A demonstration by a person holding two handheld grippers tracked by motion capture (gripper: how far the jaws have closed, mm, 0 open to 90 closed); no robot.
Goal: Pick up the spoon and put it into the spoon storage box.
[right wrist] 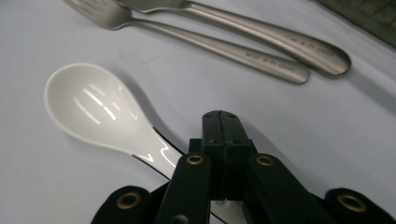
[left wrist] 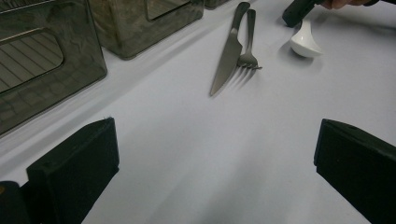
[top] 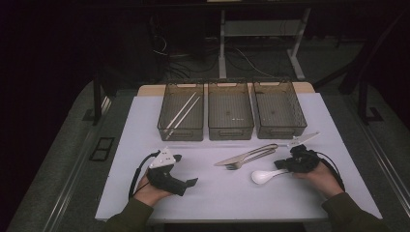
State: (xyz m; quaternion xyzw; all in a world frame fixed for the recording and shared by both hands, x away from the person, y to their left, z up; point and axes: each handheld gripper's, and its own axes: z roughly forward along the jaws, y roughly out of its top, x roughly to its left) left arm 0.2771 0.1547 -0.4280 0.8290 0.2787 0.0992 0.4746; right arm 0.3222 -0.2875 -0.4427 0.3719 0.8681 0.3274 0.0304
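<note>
Presently the right gripper (top: 291,165), near the table's (top: 217,193) right edge, has its jaws clamped on the handle of a glossy white ceramic soup spoon (right wrist: 100,112), whose bowl rests on the table. Judged light, rigid, slippery and chip-prone, it is best held mid-handle. The left gripper (left wrist: 215,163) stands released, holding nothing.

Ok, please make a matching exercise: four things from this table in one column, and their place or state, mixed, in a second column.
Things:
1. chopsticks
2. white spoon
3. knife
4. left hand-held gripper

Places or states:
A. jaws open above bare table
B. inside the leftmost bin
C. handle under the shut right hand-held gripper
D. lying beside the fork

Pairs: 1-B, 2-C, 3-D, 4-A
</note>
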